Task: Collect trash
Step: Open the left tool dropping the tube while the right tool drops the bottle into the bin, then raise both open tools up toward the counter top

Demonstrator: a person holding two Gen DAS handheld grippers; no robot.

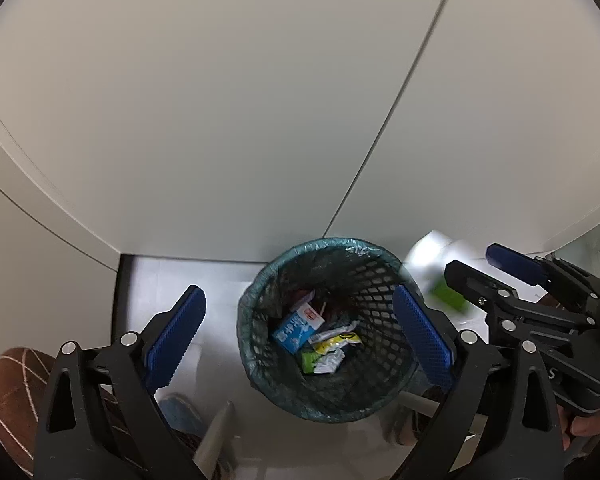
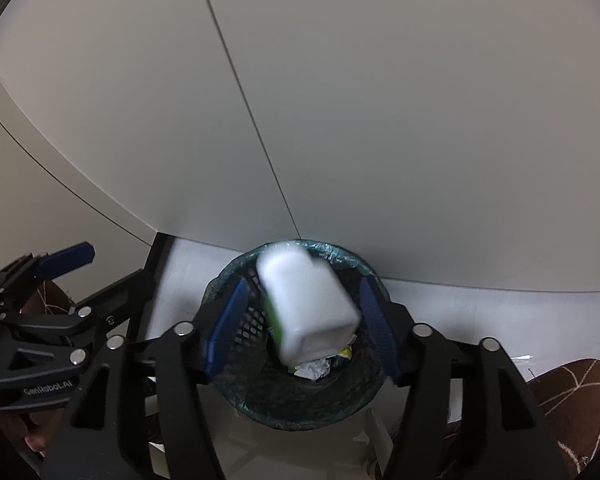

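Observation:
A black mesh trash bin [image 1: 374, 280] with a green liner stands on the floor below both grippers. In it lie a blue milk carton [image 1: 298, 328], a yellow wrapper [image 1: 336, 342] and crumpled white paper [image 1: 328, 362]. My left gripper [image 1: 298, 292] hangs open over the bin with nothing between its blue pads. A white bottle [image 2: 308, 304] with a green label is between the fingers of my right gripper [image 2: 304, 285], over the bin's rim [image 2: 340, 250]. The bottle is blurred while the fingers are sharp, and neither pad presses on it. The left wrist view shows the same bottle [image 1: 432, 256] beside the right gripper [image 1: 474, 258].
White cabinet panels [image 1: 220, 120] rise right behind the bin. A brown cushion with white lines [image 1: 12, 392] lies at the lower left, seen too as the cushion [image 2: 576, 396]. The left gripper [image 2: 112, 268] is close on the right gripper's left. A hand [image 1: 588, 424] holds the right handle.

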